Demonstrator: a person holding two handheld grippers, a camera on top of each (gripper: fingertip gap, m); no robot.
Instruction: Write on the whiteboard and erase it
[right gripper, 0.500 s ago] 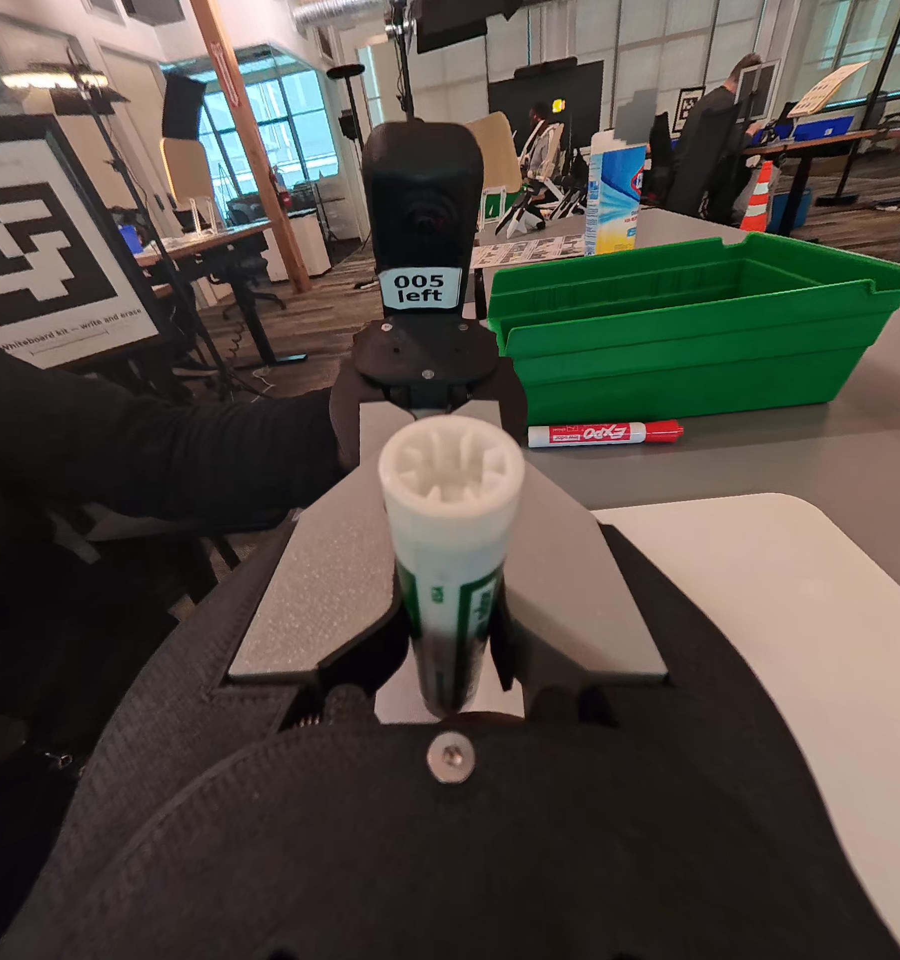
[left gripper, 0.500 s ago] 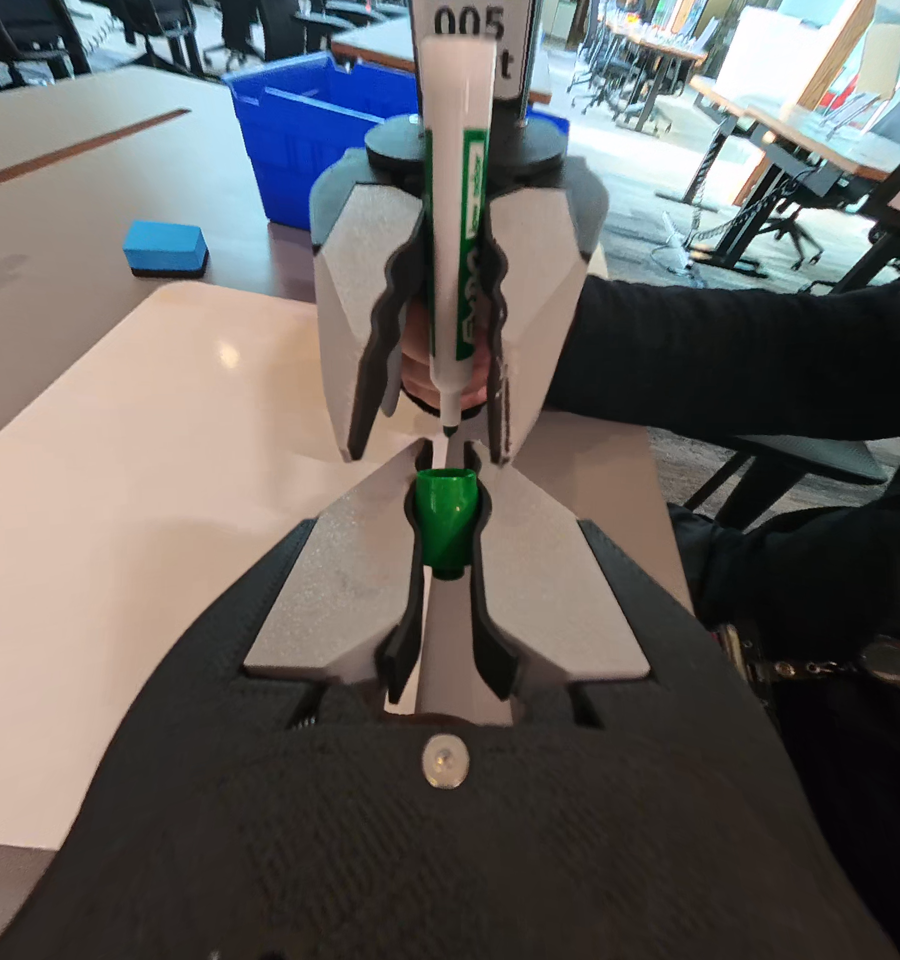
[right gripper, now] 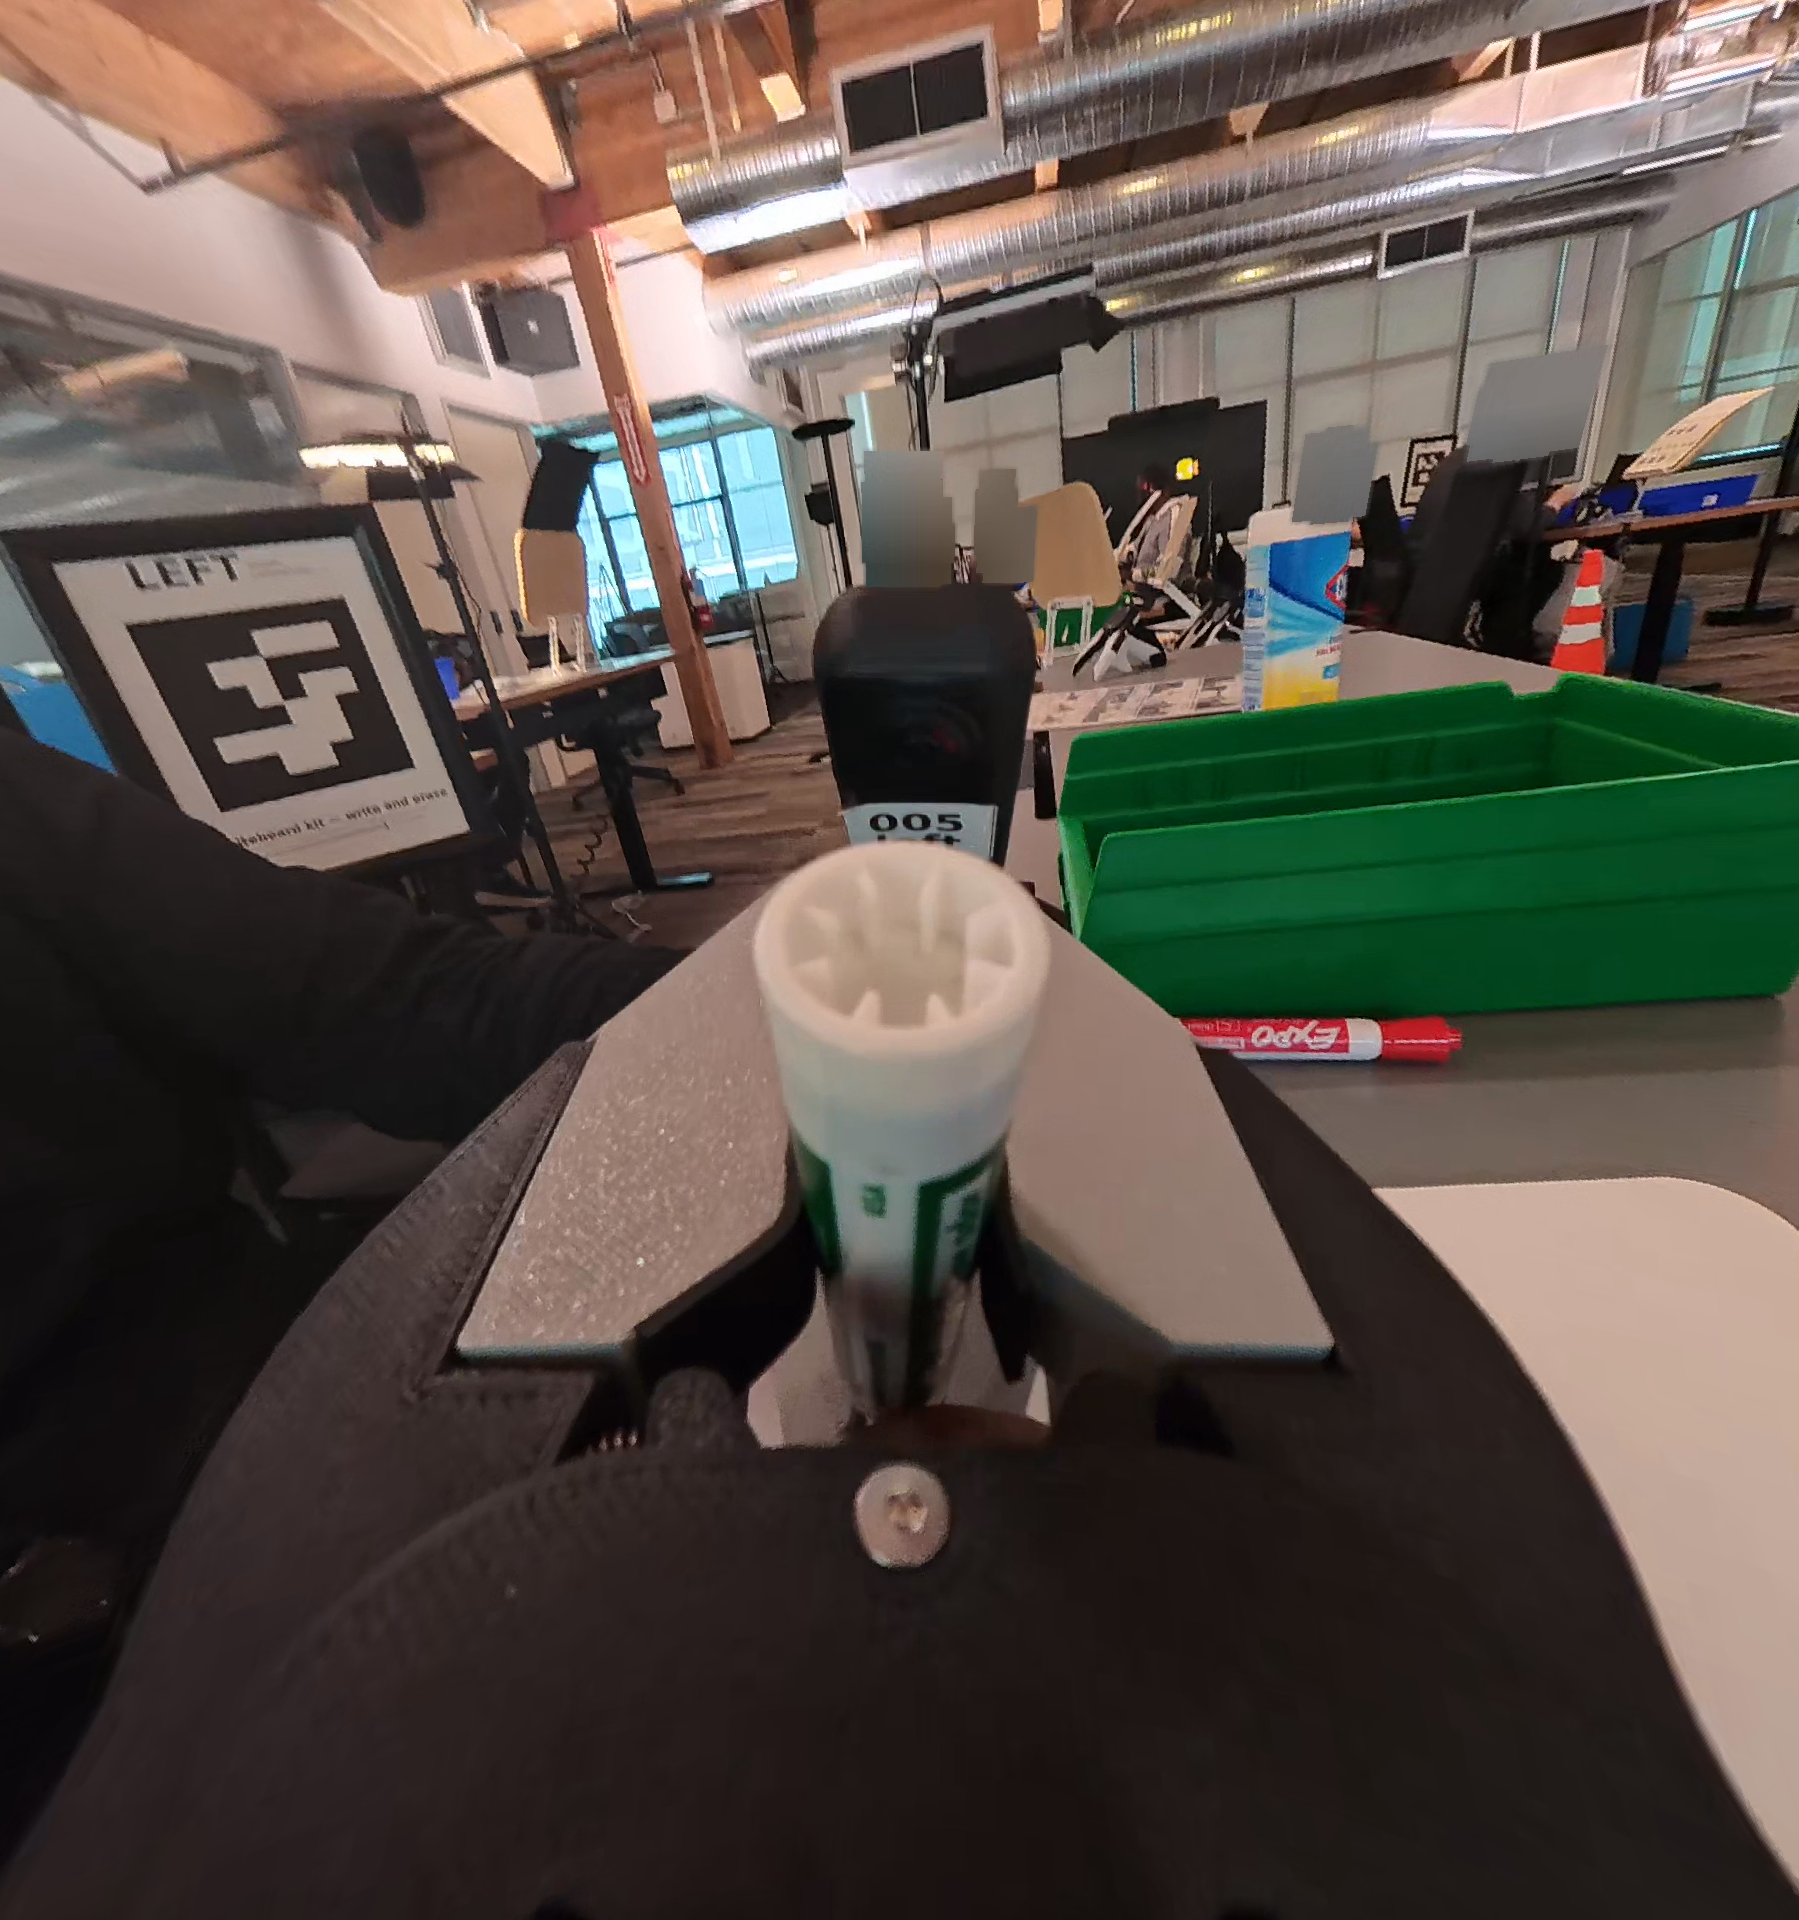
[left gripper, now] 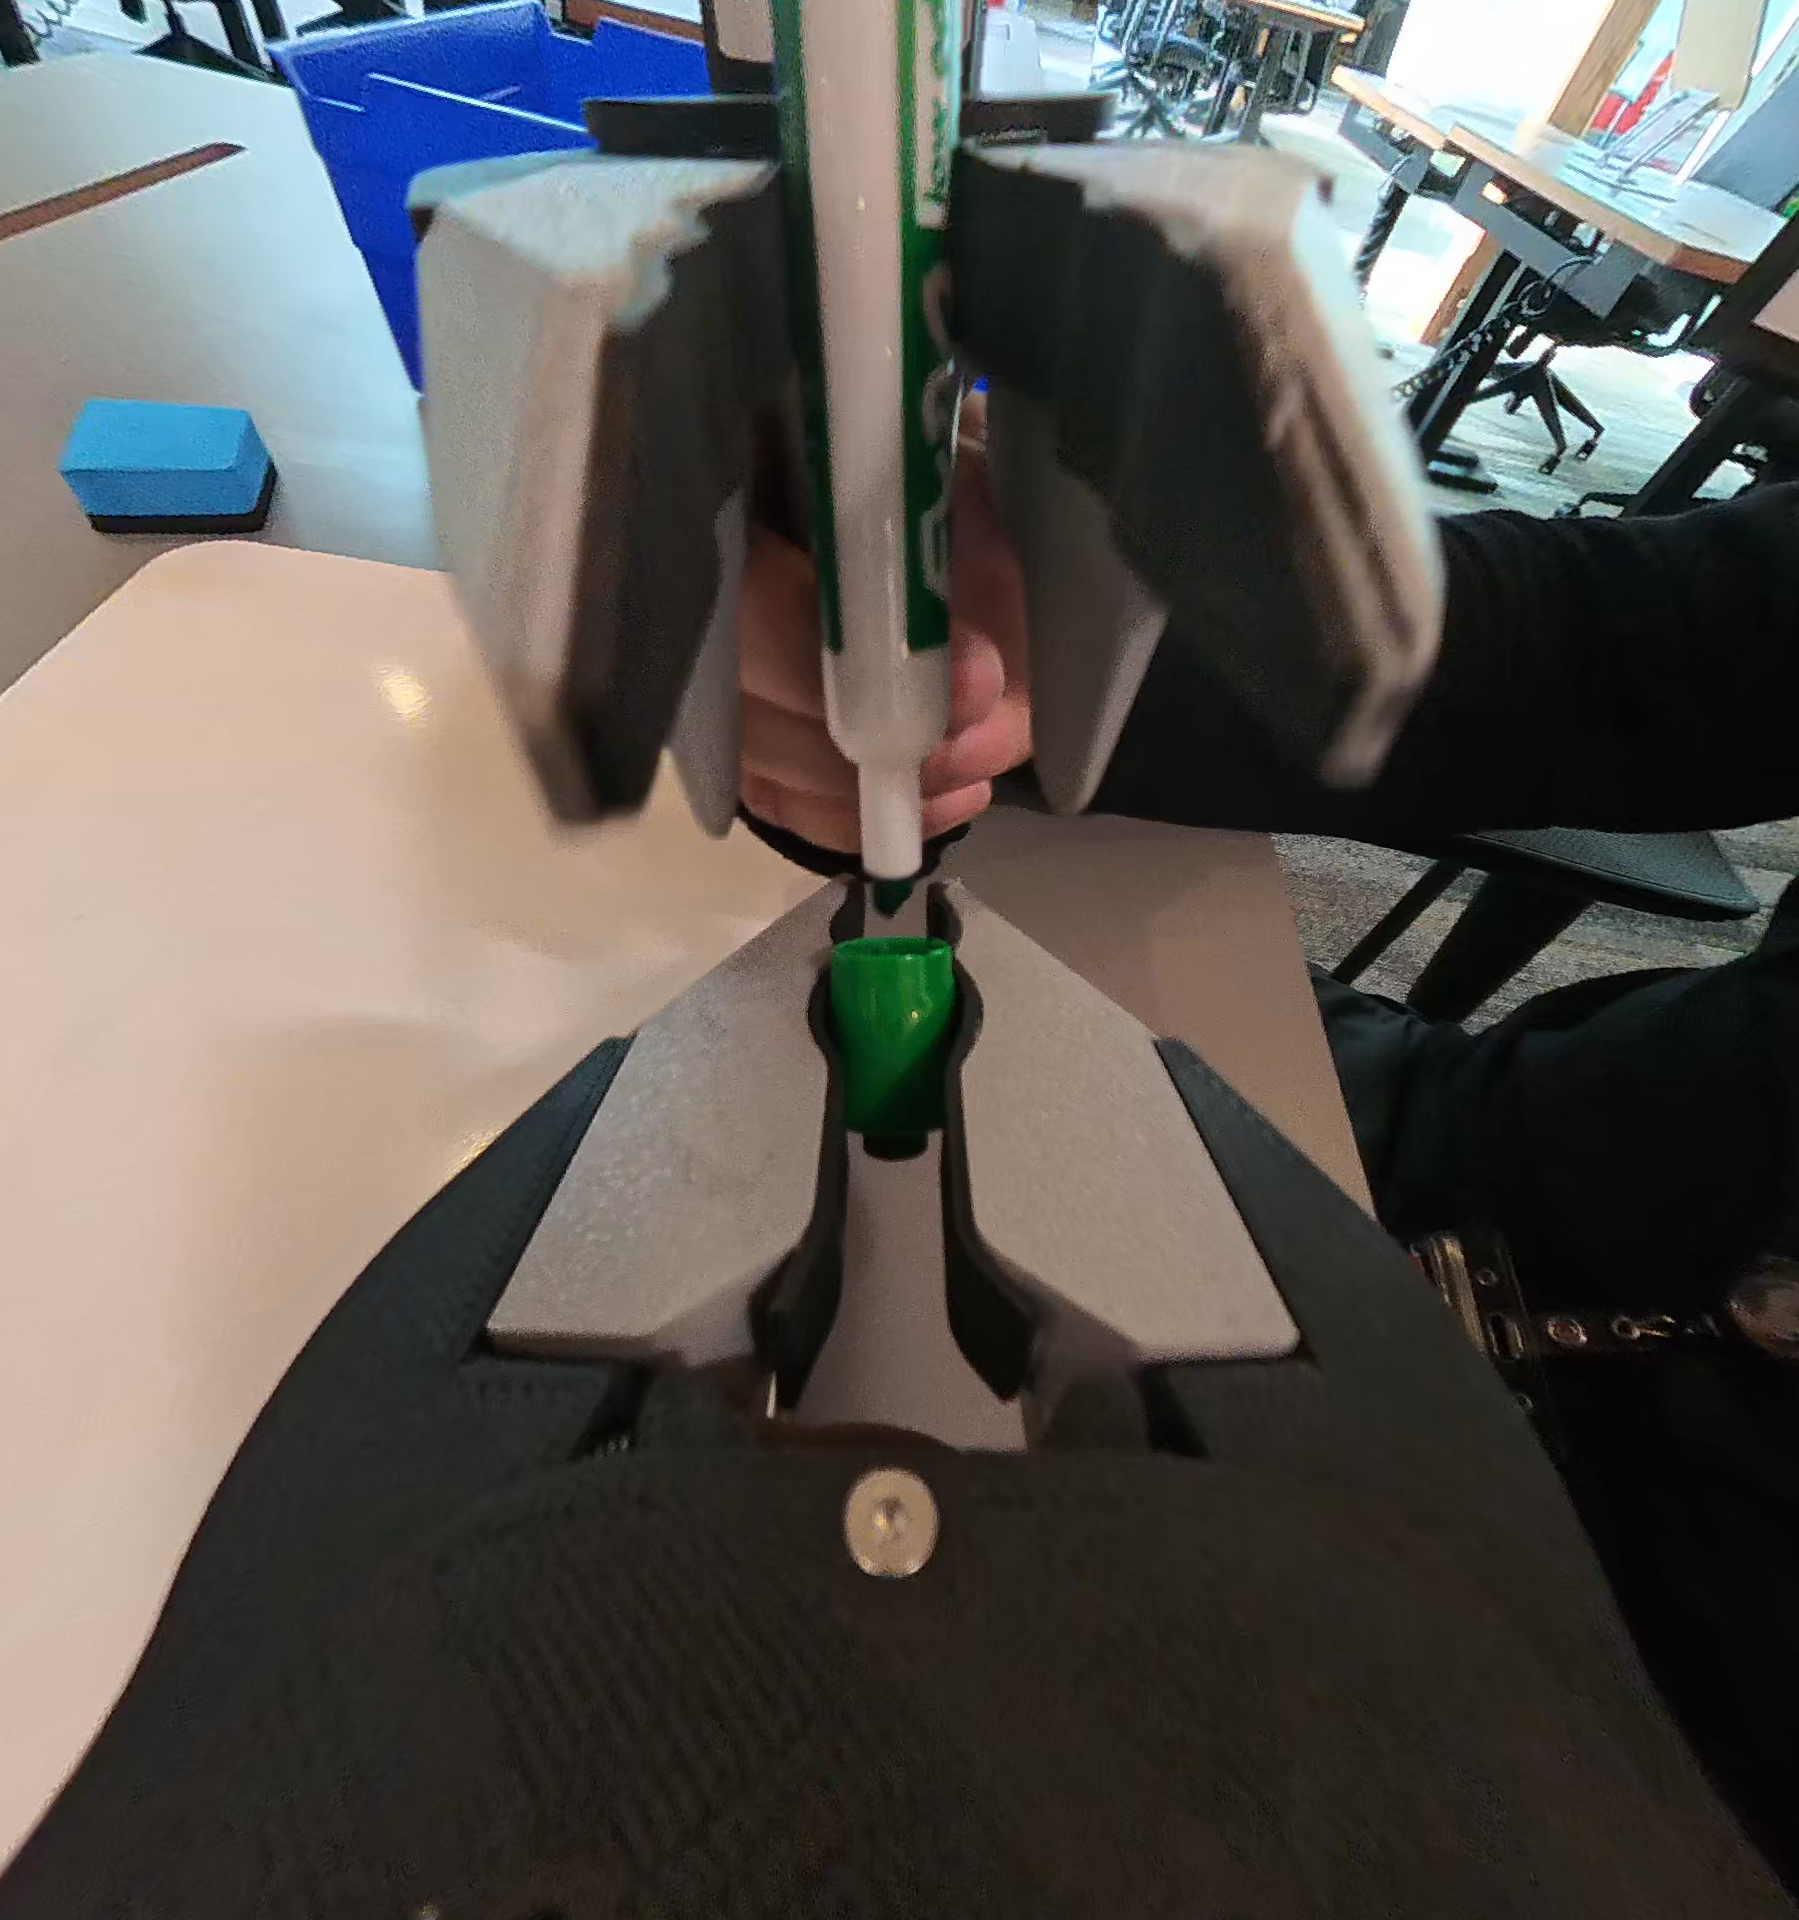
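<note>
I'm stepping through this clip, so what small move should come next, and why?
Probably draw the green marker away from the green cap toward the whiteboard. The left gripper holds the cap, the right gripper the marker, its tip bare, just clear of the cap.

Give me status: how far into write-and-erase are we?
Early. Done: green cap is off, shut in the left hand-held gripper. In hand: right hand-held gripper clamps the green marker, bare tip just above the cap. Left: whiteboard shows no marks, so writing is pending; blue eraser sits untouched on the table.
</note>
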